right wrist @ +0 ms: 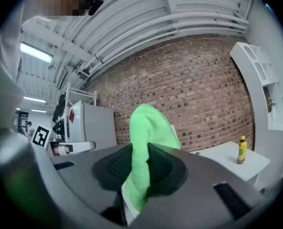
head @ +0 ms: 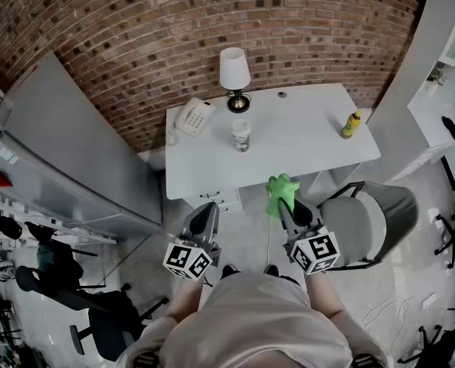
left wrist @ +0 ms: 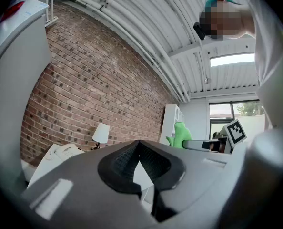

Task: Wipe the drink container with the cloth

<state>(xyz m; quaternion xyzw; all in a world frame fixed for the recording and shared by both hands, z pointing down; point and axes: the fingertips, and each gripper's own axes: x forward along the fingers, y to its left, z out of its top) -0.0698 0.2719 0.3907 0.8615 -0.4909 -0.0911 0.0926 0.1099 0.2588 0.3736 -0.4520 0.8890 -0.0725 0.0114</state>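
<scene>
Right gripper (head: 283, 204) jaws clamped on green cloth (head: 281, 192), held just off the front edge of the white table (head: 304, 140). Left gripper (head: 204, 218) jaws together, nothing between, also off the table's front edge. Lidded drink cup (head: 241, 135) mid-table, well apart from both grippers. Yellow bottle (head: 351, 124) at table's right end. Lamp (head: 234, 71) and phone (head: 193, 117) at table's back-left. Grey chair (head: 365, 221) at table's front-right.

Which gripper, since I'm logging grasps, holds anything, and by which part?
Right gripper pinches the green cloth by a bunched fold; left gripper is shut, empty.
</scene>
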